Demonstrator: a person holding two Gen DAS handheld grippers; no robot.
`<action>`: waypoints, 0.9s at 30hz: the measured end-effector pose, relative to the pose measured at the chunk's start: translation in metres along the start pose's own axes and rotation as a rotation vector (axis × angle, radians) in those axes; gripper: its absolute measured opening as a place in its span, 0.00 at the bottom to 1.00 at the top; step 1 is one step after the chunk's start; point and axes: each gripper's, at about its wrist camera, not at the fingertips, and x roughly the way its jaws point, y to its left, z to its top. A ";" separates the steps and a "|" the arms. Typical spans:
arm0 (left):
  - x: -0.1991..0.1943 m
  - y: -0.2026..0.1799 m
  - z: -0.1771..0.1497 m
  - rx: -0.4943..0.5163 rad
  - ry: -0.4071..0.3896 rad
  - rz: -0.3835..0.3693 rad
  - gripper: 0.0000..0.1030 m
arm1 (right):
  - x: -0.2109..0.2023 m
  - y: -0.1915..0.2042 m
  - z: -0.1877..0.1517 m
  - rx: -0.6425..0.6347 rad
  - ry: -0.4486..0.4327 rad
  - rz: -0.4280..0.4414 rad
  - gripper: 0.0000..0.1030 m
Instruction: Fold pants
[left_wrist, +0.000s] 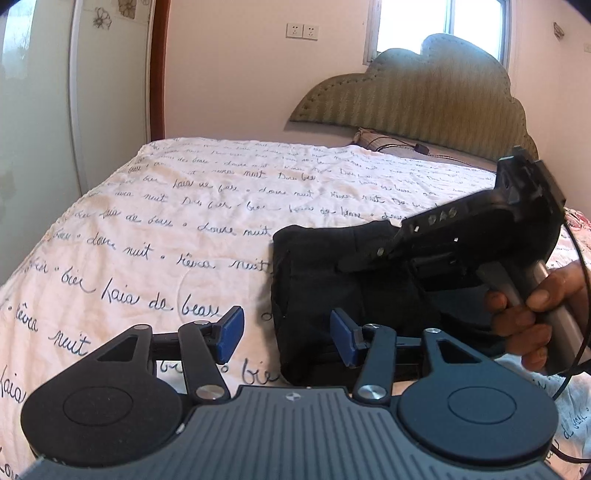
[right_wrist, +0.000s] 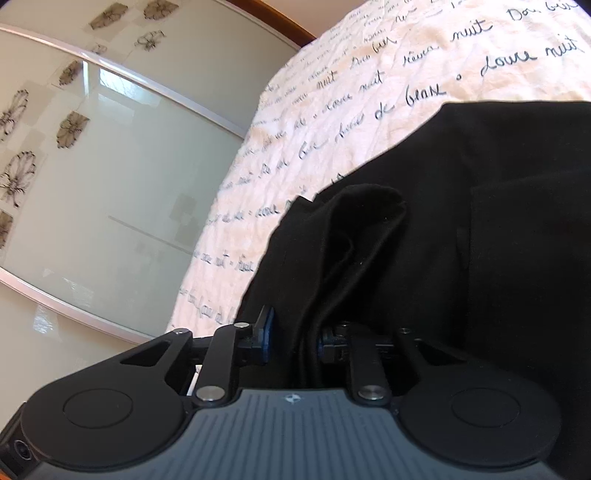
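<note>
On the bed (left_wrist: 155, 236), seen from the left wrist camera, the black pants (left_wrist: 325, 273) lie folded into a dark bundle on a white quilt printed with handwritten script. The left gripper (left_wrist: 286, 334) hangs low over the quilt just at the bundle's near left corner, its jaws released and standing about half spread; nothing is caught between the blue pads (left_wrist: 232, 332), only bare quilt and the edge of the cloth showing through the gap (the right-hand pad sits against the dark fabric's corner, though I cannot tell if it truly touches). Beyond it, the right gripper (left_wrist: 369, 254) reaches across the top of the pants, a hand (left_wrist: 532, 314) wrapped around its grey handle. A padded headboard (left_wrist: 424, 92) and a window stand behind.

Over at the right wrist camera, the view is tilted, with a frosted wardrobe door (right_wrist: 110, 206) running down the left. The right gripper (right_wrist: 293, 338) has its jaws clenched on a thick fold of the pants (right_wrist: 480, 240), the black cloth bunched up between the blue pads (right_wrist: 266, 332) and rising in a rumpled ridge ahead of them. The rest of the garment spreads to the right over the quilt (right_wrist: 369, 74).
</note>
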 end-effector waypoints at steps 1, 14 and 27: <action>-0.002 -0.004 0.003 0.006 -0.006 -0.004 0.58 | -0.006 0.001 0.002 0.002 -0.011 0.015 0.17; 0.024 -0.093 -0.003 0.070 -0.078 -0.146 0.73 | -0.149 -0.024 0.032 -0.029 -0.145 -0.023 0.16; 0.055 -0.140 -0.019 0.201 0.003 -0.197 0.76 | -0.218 -0.076 0.028 0.064 -0.241 -0.097 0.16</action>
